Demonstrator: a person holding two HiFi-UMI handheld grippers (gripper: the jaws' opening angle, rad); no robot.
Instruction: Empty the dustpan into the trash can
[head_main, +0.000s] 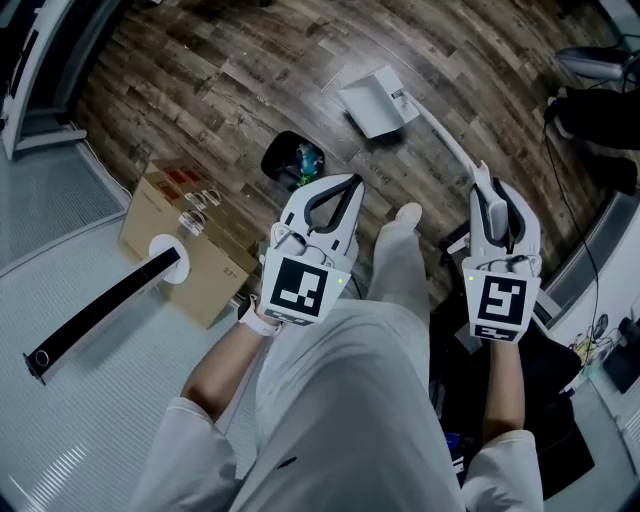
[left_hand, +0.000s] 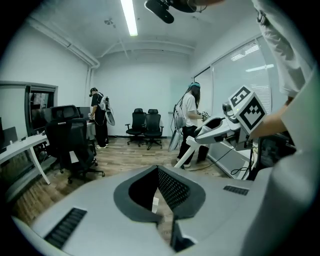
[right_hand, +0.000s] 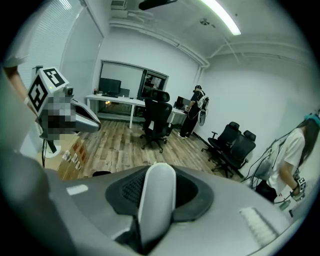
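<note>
Dustpan (head_main: 378, 103) white, long-handled, pan end out over wood floor (head_main: 200, 70), near black trash can (head_main: 277, 156), apart from it, to can's right. Dustpan handle (right_hand: 156, 200) clamped between right gripper (head_main: 487, 188) jaws. Left gripper (head_main: 350, 183) jaws pressed together, nothing between, tips just beside can. Cardboard box (head_main: 165, 215) left of can
</note>
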